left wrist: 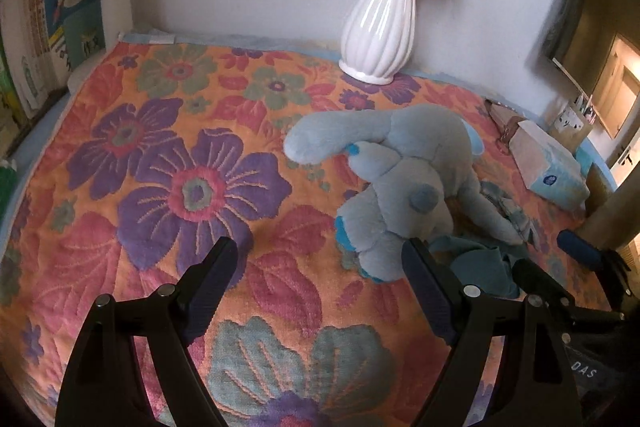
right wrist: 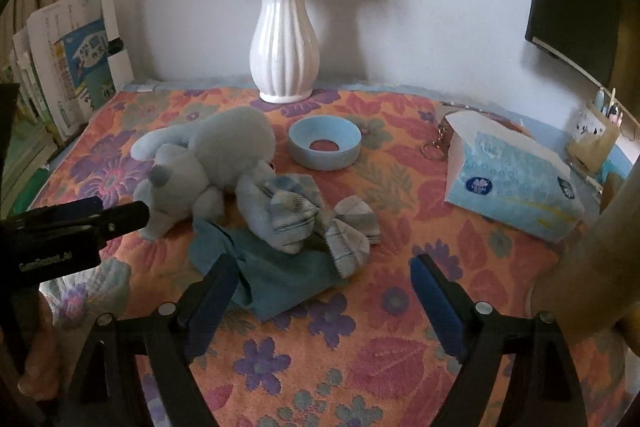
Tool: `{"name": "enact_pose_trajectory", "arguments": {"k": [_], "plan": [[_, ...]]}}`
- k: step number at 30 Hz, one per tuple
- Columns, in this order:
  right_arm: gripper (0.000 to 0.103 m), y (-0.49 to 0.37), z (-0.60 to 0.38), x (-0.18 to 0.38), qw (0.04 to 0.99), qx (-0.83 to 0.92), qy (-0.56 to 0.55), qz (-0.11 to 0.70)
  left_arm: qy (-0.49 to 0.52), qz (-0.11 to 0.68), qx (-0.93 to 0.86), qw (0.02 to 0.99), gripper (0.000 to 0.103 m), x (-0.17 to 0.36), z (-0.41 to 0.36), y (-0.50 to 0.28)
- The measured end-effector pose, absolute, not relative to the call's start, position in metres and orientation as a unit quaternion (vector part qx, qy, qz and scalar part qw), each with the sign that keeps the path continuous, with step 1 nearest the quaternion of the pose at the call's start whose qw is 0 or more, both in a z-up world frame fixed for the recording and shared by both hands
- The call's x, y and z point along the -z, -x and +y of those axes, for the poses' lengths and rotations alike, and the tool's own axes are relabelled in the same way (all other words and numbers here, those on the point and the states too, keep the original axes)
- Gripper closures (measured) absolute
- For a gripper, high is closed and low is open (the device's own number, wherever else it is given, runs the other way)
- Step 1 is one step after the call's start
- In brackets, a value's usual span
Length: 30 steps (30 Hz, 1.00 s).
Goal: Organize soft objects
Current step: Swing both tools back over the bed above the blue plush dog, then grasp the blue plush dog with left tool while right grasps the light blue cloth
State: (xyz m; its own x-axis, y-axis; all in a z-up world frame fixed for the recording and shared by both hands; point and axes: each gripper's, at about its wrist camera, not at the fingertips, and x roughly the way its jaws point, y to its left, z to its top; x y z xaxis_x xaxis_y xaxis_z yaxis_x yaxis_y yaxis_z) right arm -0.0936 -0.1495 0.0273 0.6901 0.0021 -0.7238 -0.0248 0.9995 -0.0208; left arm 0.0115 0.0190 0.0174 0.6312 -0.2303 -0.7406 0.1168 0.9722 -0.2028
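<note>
Left gripper (left wrist: 320, 259): hovering over the floral cover (left wrist: 120, 227), jaws standing apart, nothing between them; the plush (left wrist: 400, 187) is lying just beyond its right finger.

Right gripper (right wrist: 324, 279): jaws standing wide apart over the cover, clamping nothing; the near corner of the teal cloth (right wrist: 280, 275) is lying just ahead of its left finger.

Plush: pale blue, lying on its side near the middle of the cover, toward the left side in the right wrist view.

Checked cloth (right wrist: 320, 223): bunched, resting on the teal cloth and touching the plush.

Ring (right wrist: 324, 143): blue, sitting behind the cloths, near the back edge.

Vase (right wrist: 284, 47): white, ribbed, holding flowers, standing at the back edge.

Tissue pack (right wrist: 512, 187): lying toward the right edge.

Books (right wrist: 68, 67): standing at the left edge.
</note>
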Motion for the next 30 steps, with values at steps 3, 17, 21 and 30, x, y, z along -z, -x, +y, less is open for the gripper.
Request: {"name": "enact_pose_trajectory", "arguments": {"k": [3, 17, 21, 30], "plan": [[0.016, 0.0919, -0.1503, -0.0261, 0.917, -0.004, 0.012, 0.398, 0.062, 0.418, 0.097, 0.901, 0.020, -0.0176, 0.0174, -0.0100], [0.016, 0.0904, -0.1482, -0.0237, 0.915, -0.002, 0.013, 0.403, 0.079, 0.426, 0.109, 0.895, 0.020, -0.0154, 0.0218, -0.0133], [0.016, 0.0904, -0.1482, -0.0246, 0.915, -0.003, 0.011, 0.403, 0.090, 0.428, 0.113, 0.892, 0.020, -0.0149, 0.0239, -0.0144], [0.012, 0.0925, -0.1503, -0.0259, 0.917, -0.002, 0.001, 0.399, 0.104, 0.426, 0.114, 0.891, 0.020, -0.0151, 0.0269, -0.0154]]}}
